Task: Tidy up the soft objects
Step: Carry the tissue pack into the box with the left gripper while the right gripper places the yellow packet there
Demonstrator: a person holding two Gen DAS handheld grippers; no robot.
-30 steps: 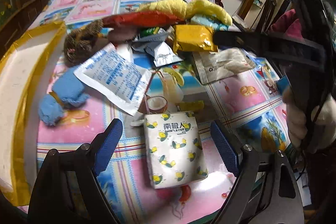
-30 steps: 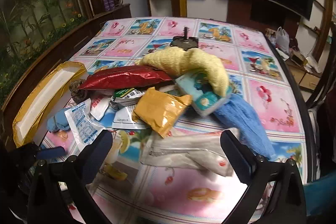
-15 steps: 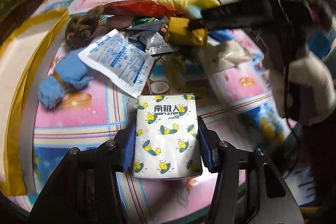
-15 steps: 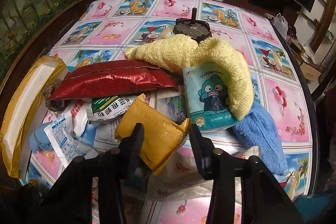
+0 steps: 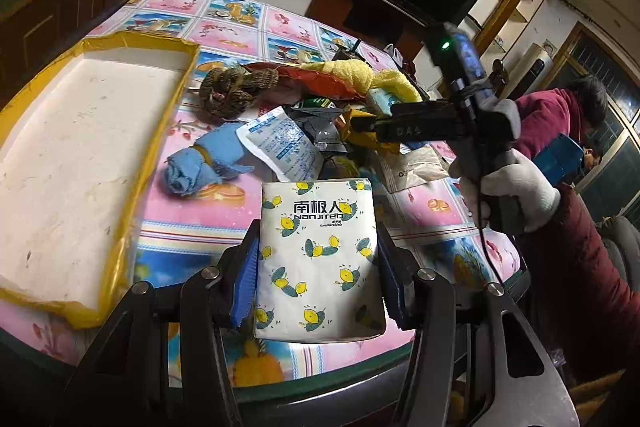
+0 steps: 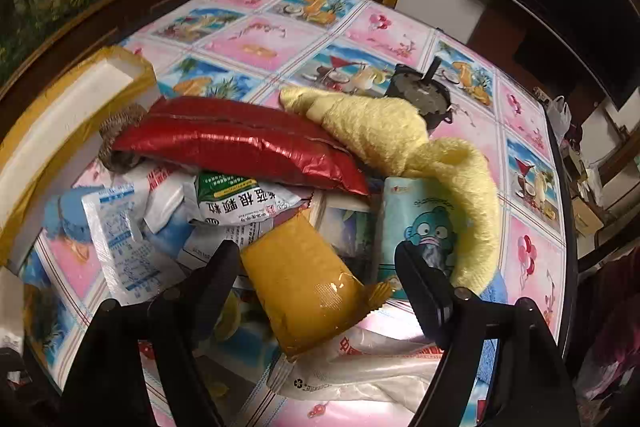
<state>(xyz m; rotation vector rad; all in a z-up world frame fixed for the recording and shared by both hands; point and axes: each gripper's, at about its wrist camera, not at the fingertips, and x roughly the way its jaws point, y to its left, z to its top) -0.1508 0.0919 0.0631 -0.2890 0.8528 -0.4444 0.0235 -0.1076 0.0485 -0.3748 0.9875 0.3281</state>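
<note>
Lemon-print white tissue pack (image 5: 320,259) now clamped in left gripper (image 5: 318,267) & lifted off table twd foam tray (image 5: 80,155); right gripper (image 6: 318,267), jaws part-spread, straddles mustard-yellow plastic pouch (image 6: 304,287) w/o squeezing.

a white tissue pack (image 5: 320,259) printed with lemons is held upright off the desk. a mustard-yellow packet (image 6: 300,291) lies tilted on the pile, beside a long red pouch (image 6: 244,143).

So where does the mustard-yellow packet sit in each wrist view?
Left wrist: mustard-yellow packet right of centre in the pile, mostly hidden behind the right claw.
Right wrist: lower centre, between the claw's fingers.
Shared landmark: the red foil bag, just beyond it in both.
</note>
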